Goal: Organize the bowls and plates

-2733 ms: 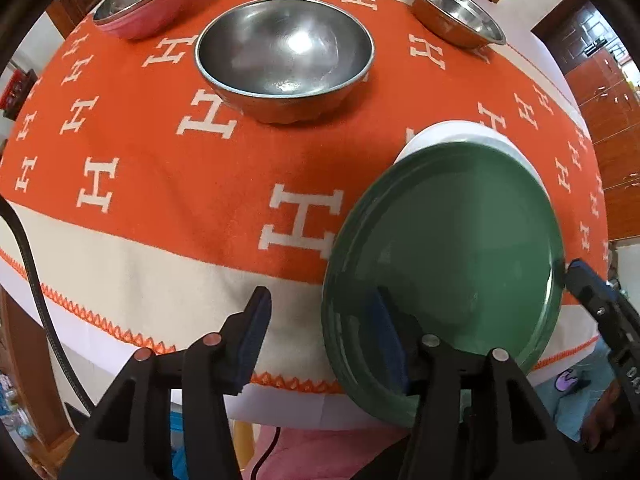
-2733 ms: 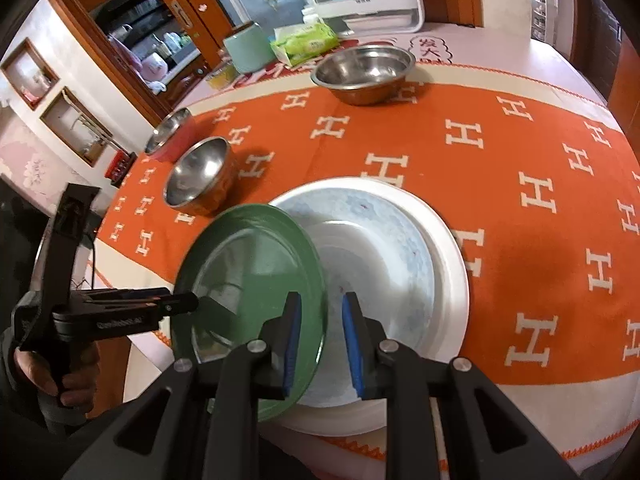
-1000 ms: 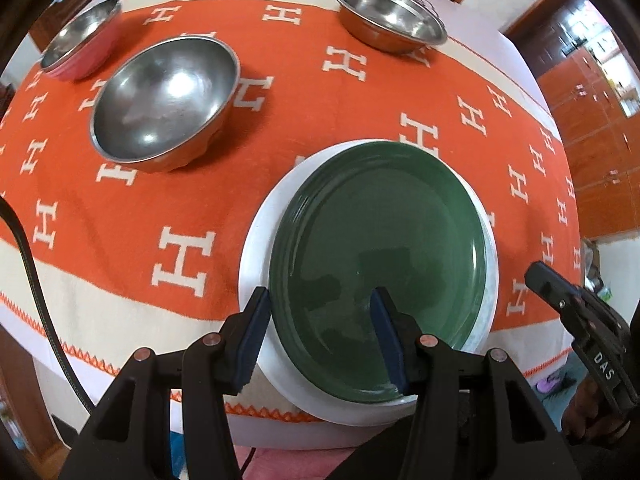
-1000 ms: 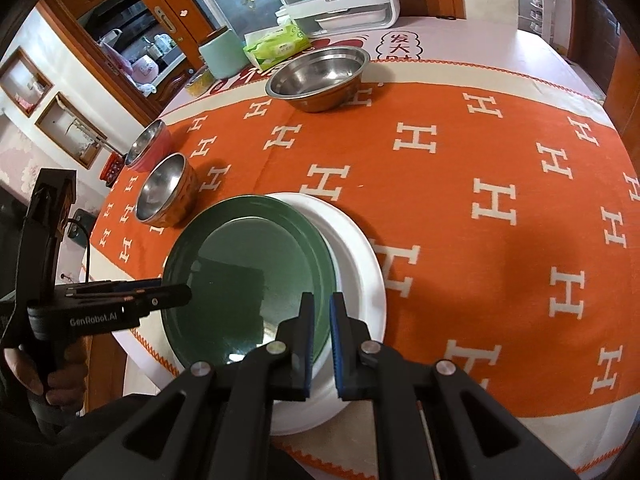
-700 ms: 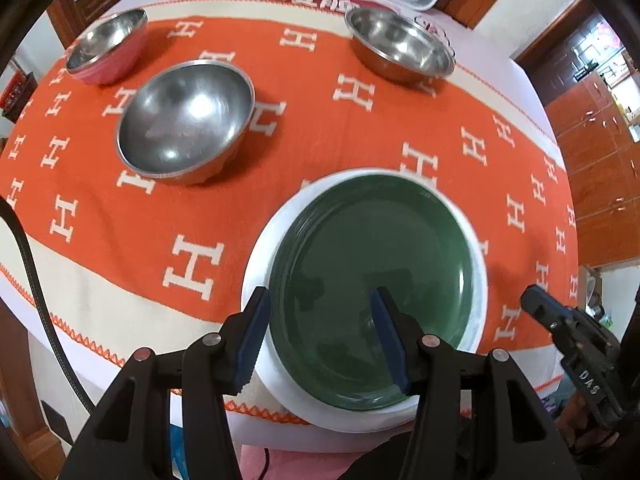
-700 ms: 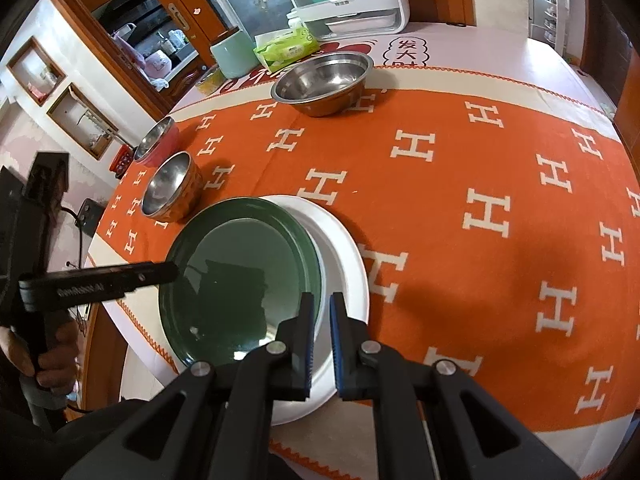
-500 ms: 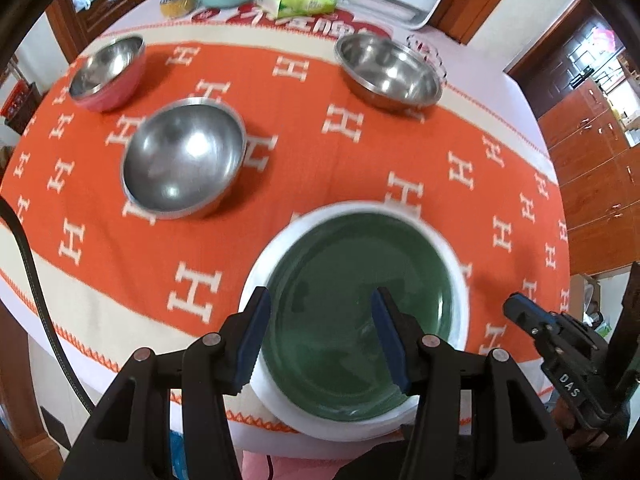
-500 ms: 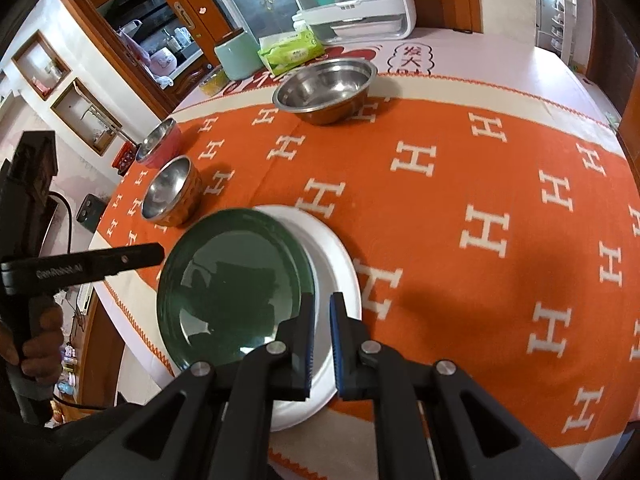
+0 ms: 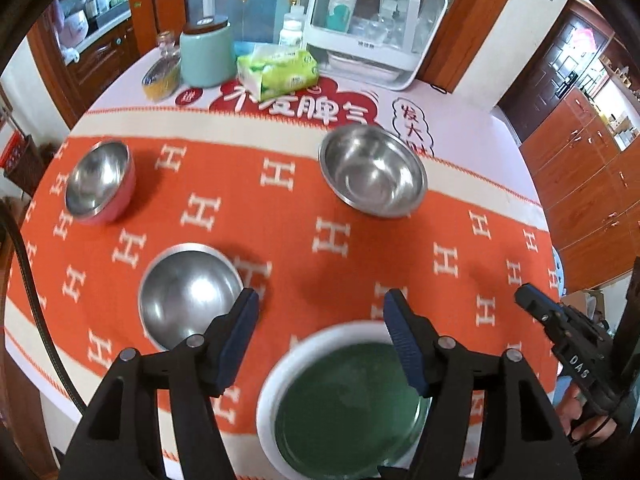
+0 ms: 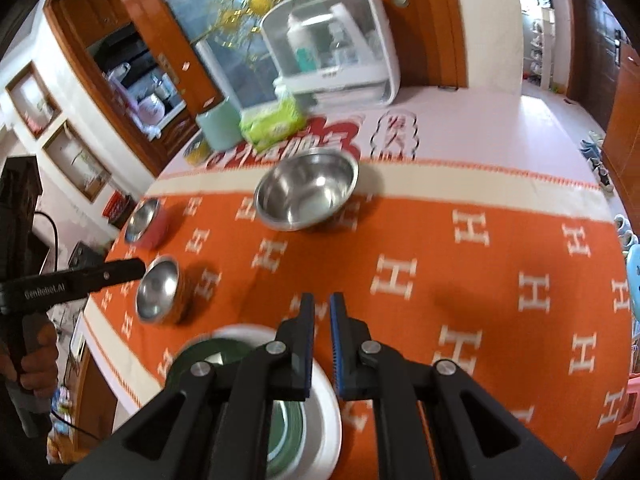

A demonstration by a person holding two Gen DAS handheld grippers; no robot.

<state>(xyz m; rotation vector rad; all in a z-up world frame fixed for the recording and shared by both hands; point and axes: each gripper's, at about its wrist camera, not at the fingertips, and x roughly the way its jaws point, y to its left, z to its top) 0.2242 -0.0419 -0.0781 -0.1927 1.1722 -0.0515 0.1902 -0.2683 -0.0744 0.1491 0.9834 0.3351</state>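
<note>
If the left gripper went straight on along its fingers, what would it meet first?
Probably bare orange cloth. The left gripper is open and empty, aimed between the nearest steel bowl and the wide steel bowl; depth is uncertain in the fisheye view.

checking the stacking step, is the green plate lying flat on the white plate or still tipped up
Flat. The green plate sits inside the white plate, whose rim shows around it; the left tool, open, holds nothing.

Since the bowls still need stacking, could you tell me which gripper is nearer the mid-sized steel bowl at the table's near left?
Left. The left gripper hovers open beside the mid-sized steel bowl; the right gripper hangs farther off, above the white plate.
</note>
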